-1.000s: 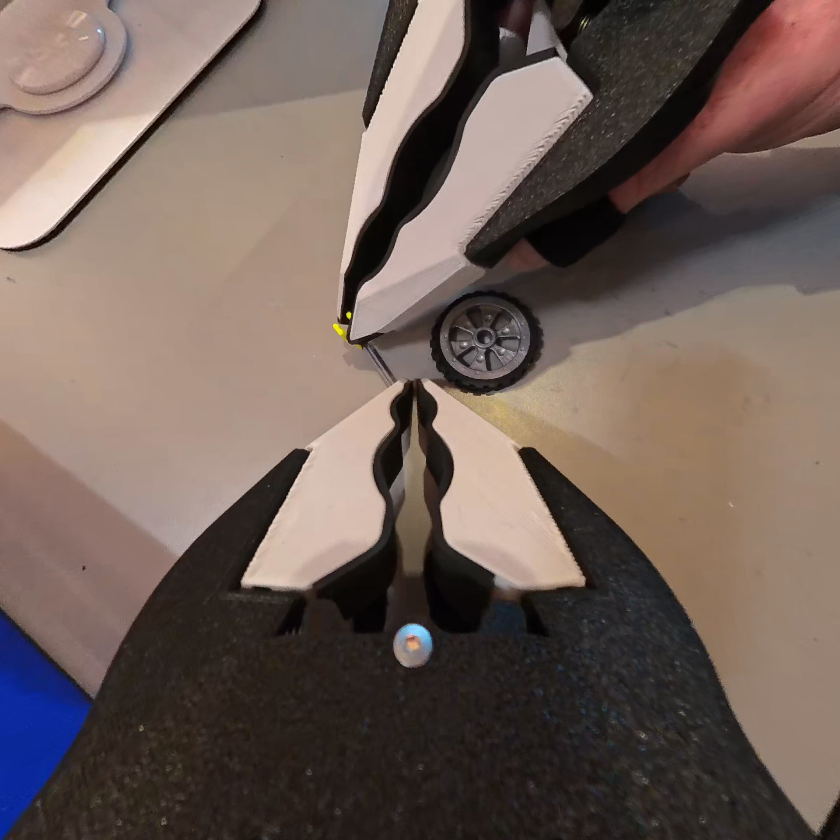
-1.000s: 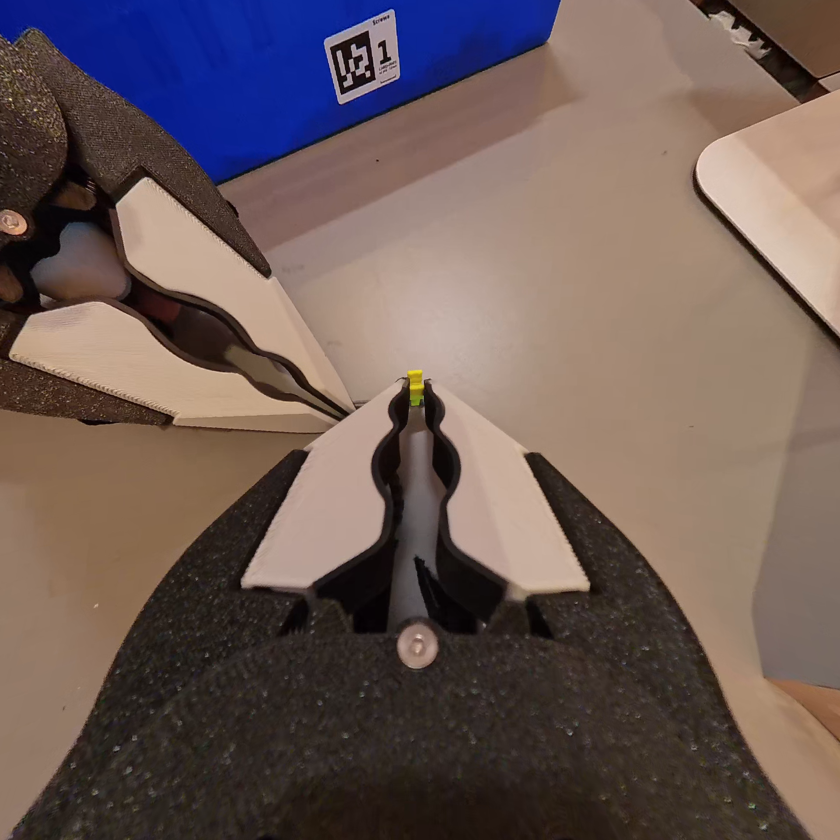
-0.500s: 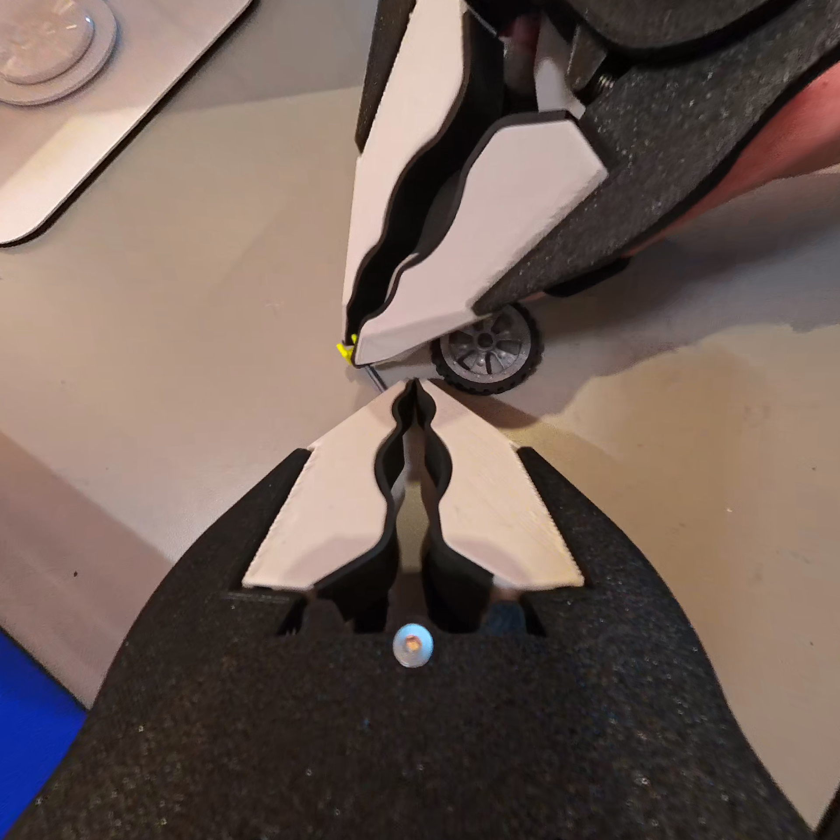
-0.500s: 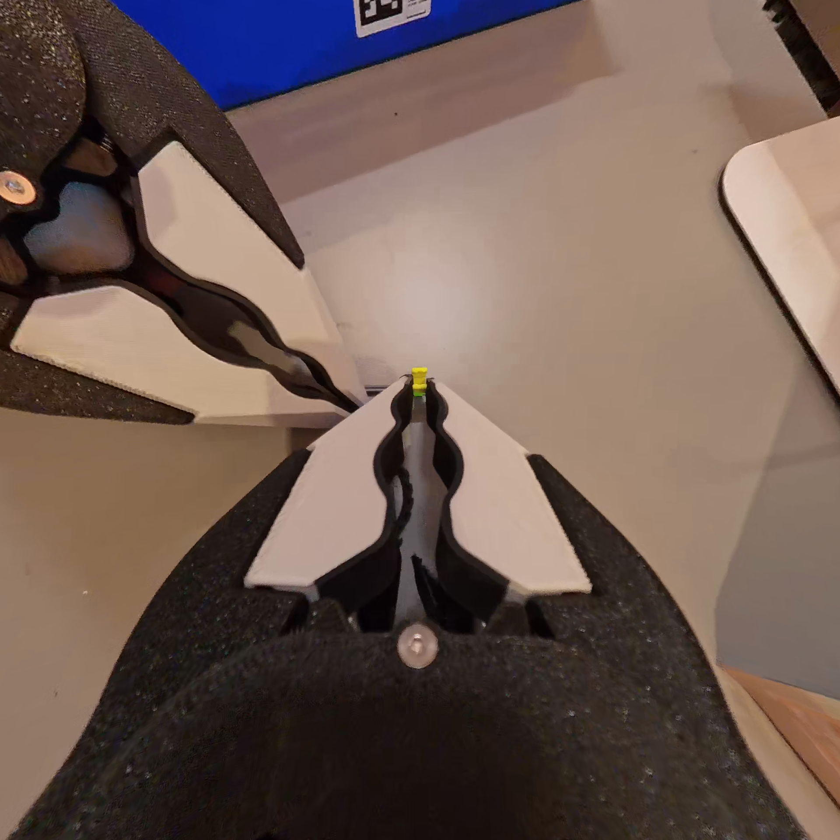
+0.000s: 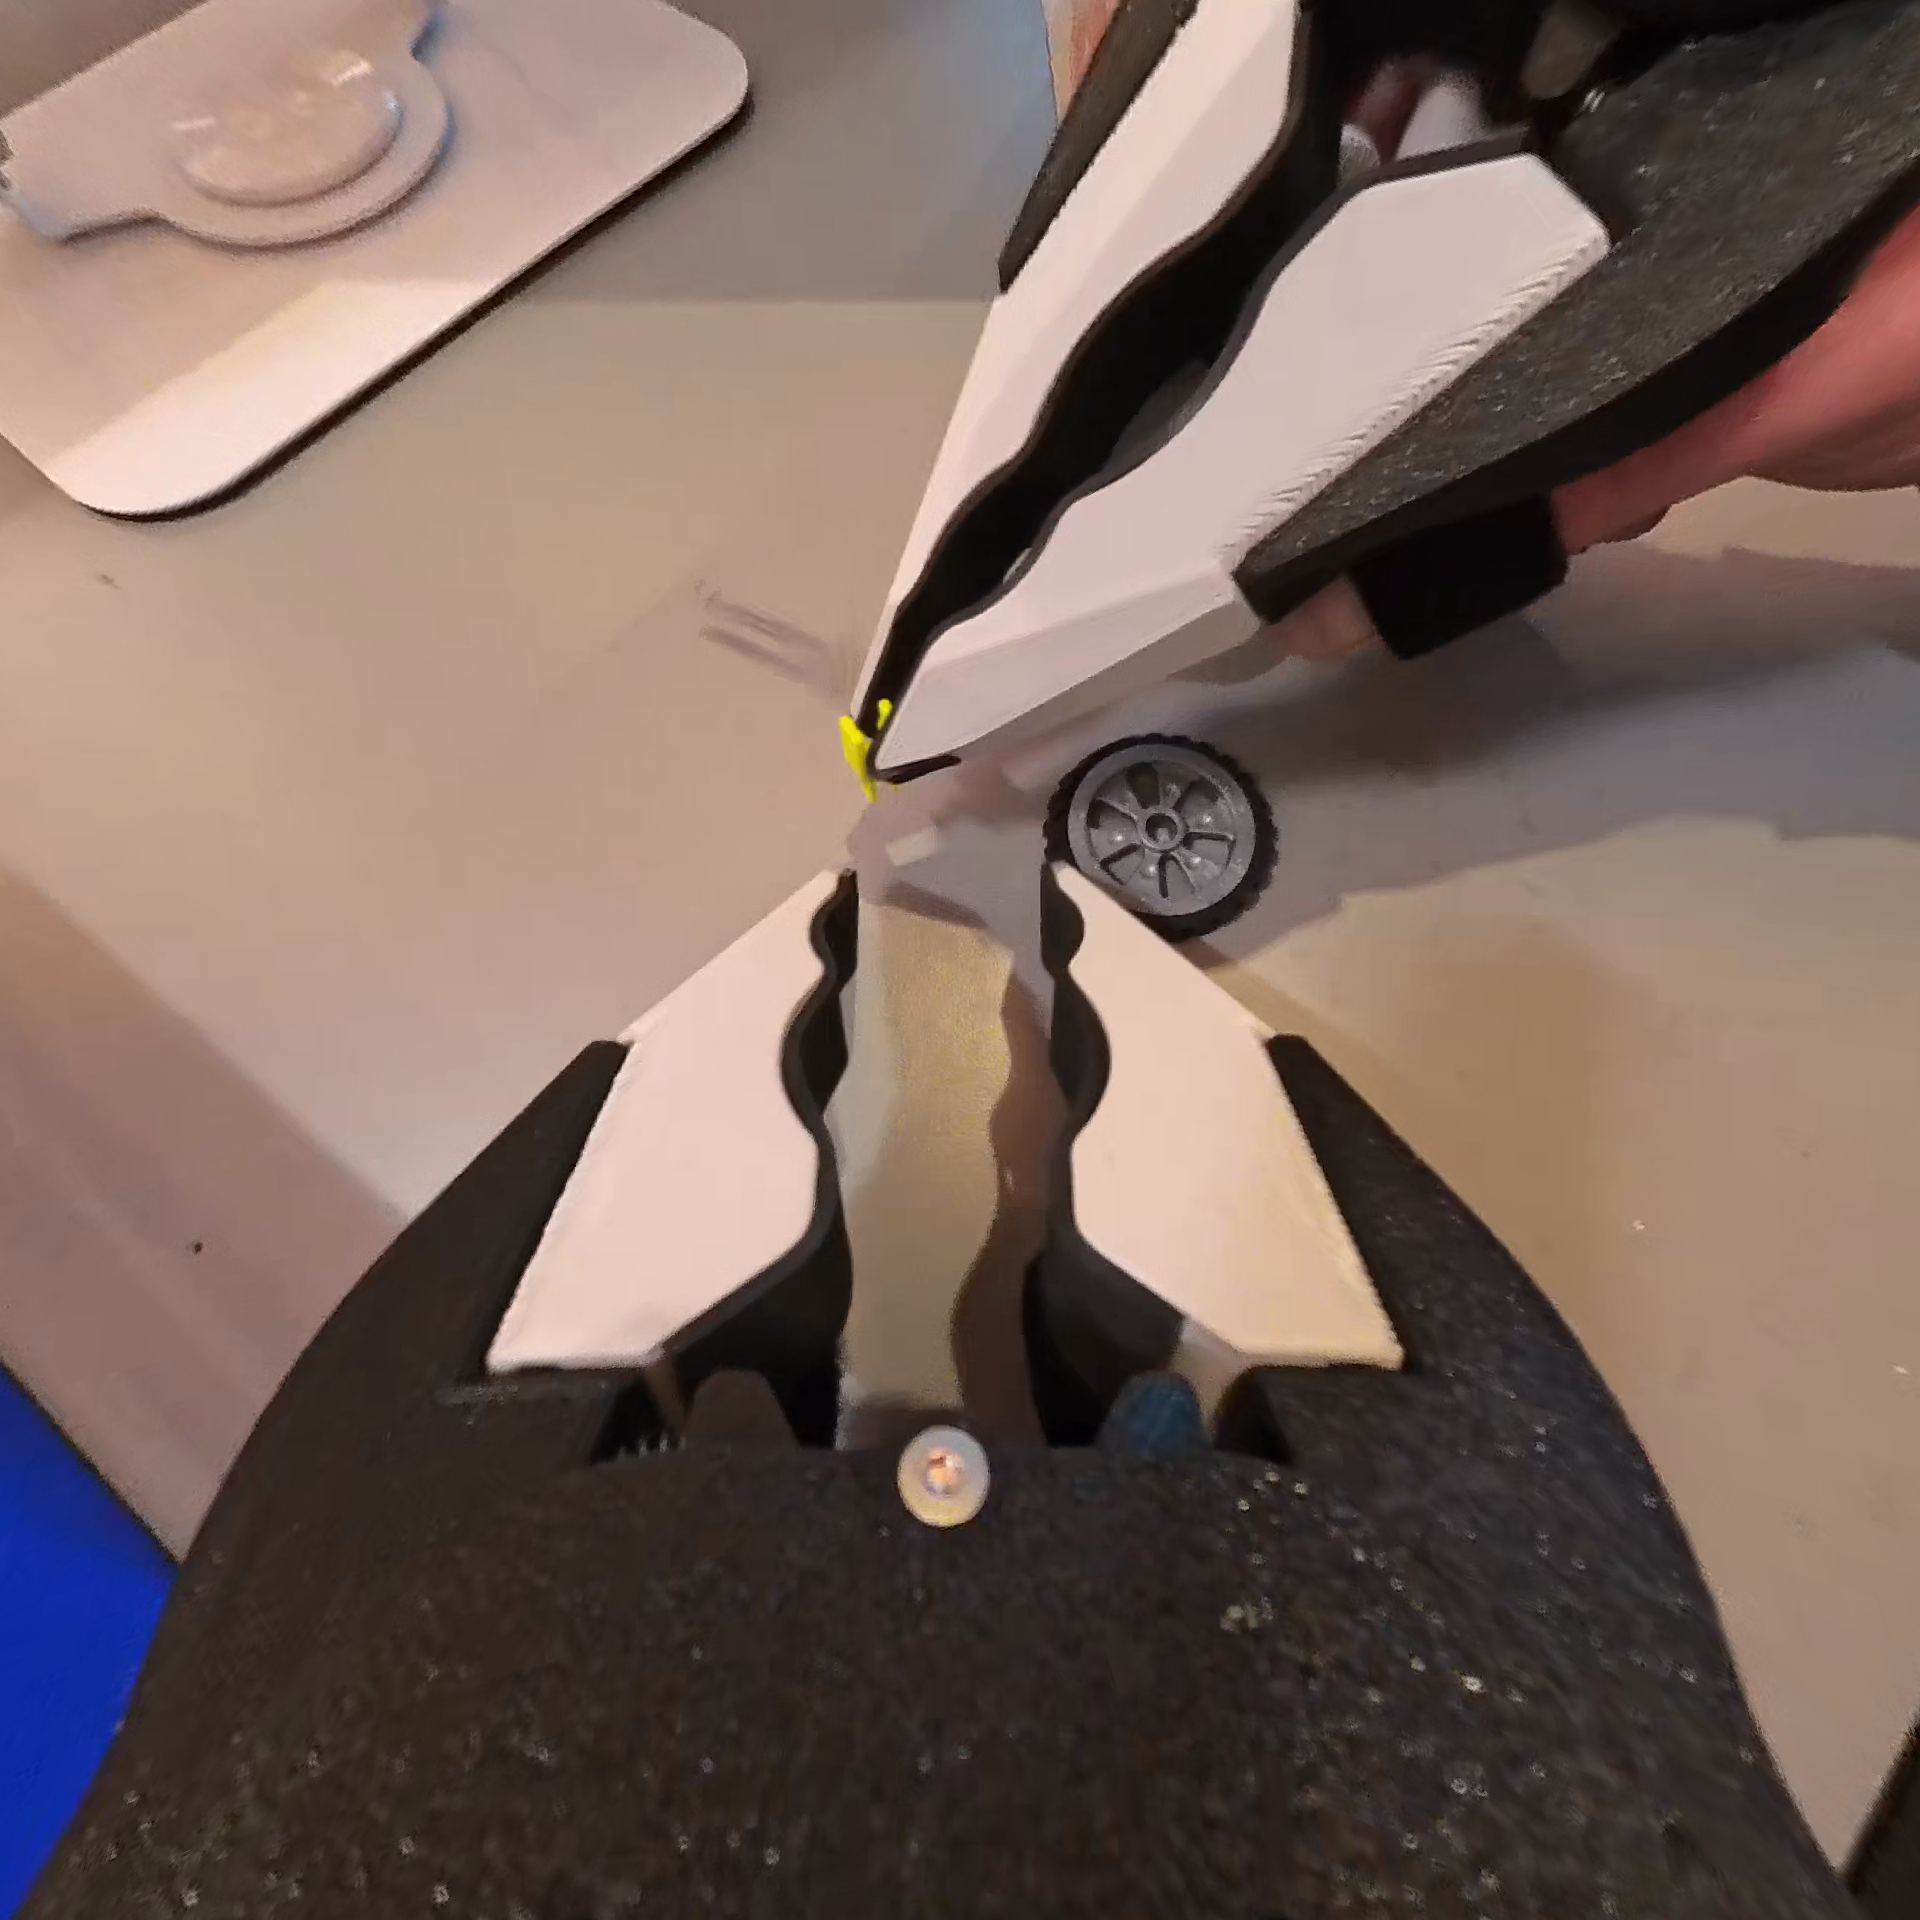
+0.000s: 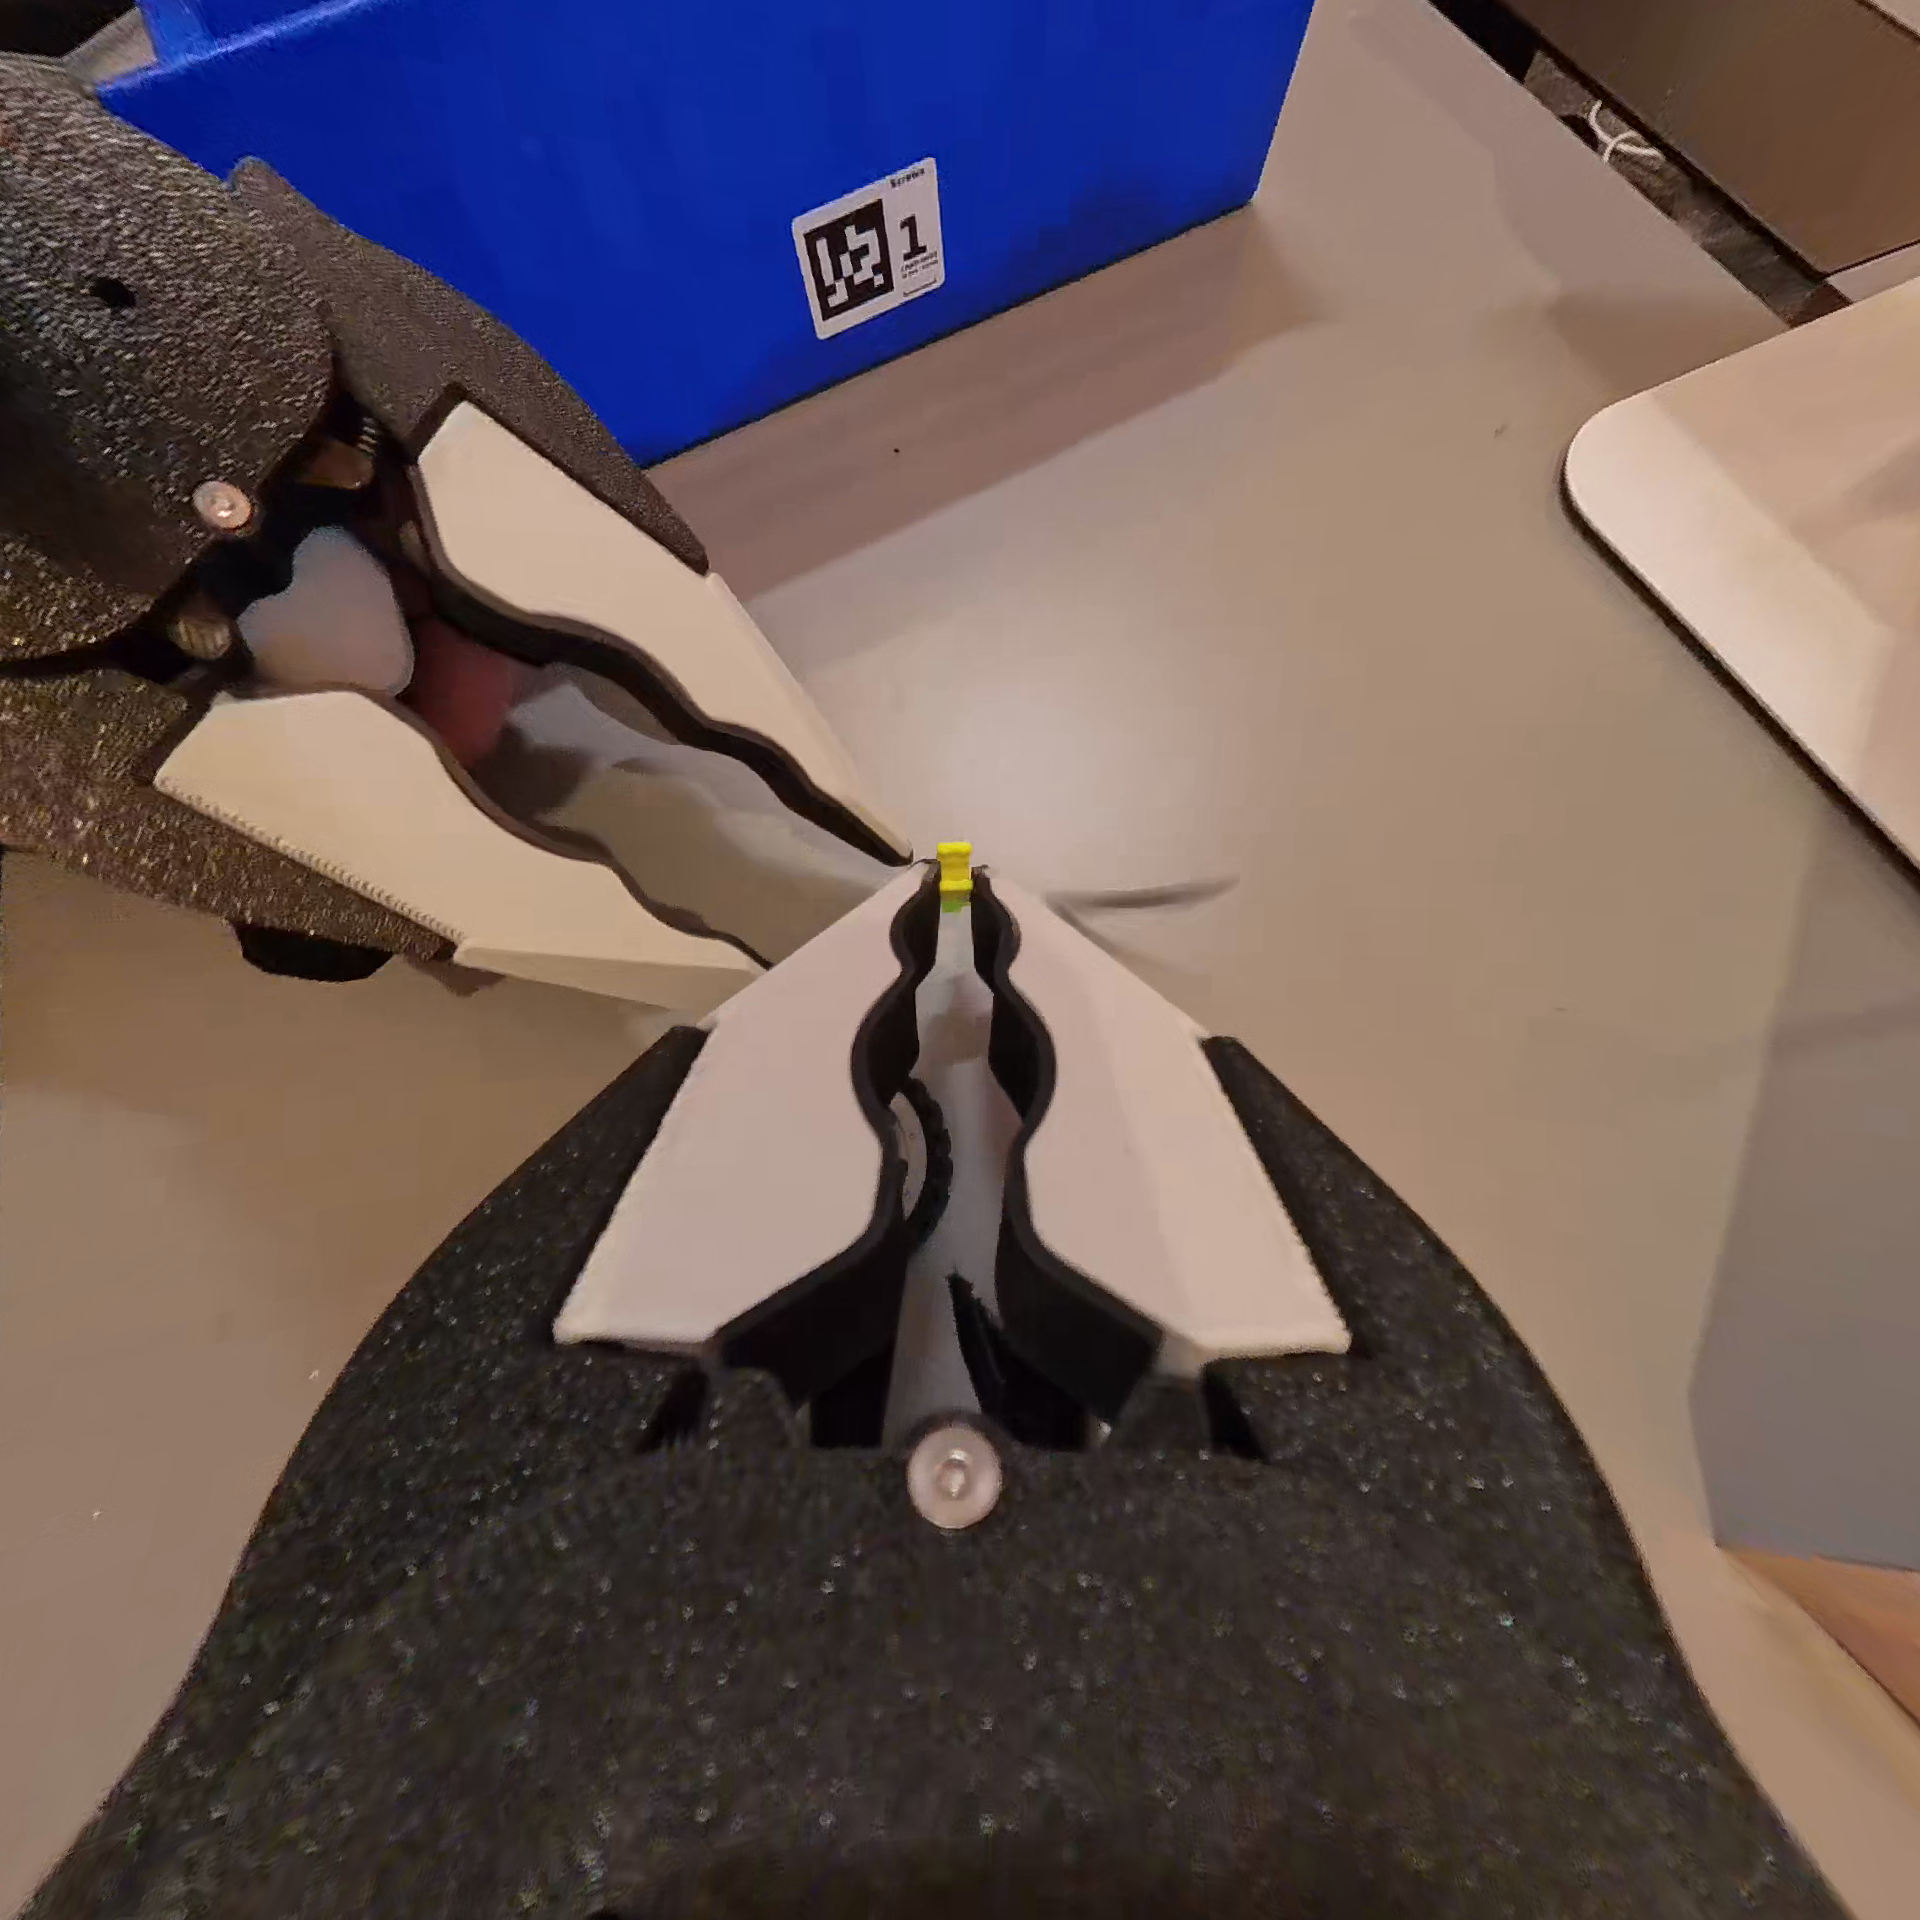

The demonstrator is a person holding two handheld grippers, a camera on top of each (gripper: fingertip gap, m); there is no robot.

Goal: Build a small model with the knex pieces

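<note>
My right gripper (image 6: 954,885) is shut on a small yellow plastic piece (image 6: 954,868) that sticks out past its tips. It also shows in the left wrist view (image 5: 878,753), with the yellow piece (image 5: 860,743) held just above the table. My left gripper (image 5: 948,894) is open and empty, its tips just short of the yellow piece. It shows in the right wrist view (image 6: 826,914) too, jaws apart. A grey toy wheel (image 5: 1162,836) with a black tyre lies flat beside my left gripper's right fingertip. A thin blurred grey streak (image 5: 758,634) shows on the table; I cannot tell what it is.
A white board (image 5: 499,239) with a clear round disc (image 5: 291,135) lies at the far left; the board also shows in the right wrist view (image 6: 1787,582). A blue bin (image 6: 623,156) bearing a white tag stands behind the grippers. A person's hand (image 5: 1766,416) holds the right gripper. Only a small space, under 4 cm, lies between the two pairs of fingers.
My left gripper has opened; it was shut on a thin grey pin next to the yellow piece, and that pin no longer shows clearly. The right gripper stays shut on the yellow piece.
</note>
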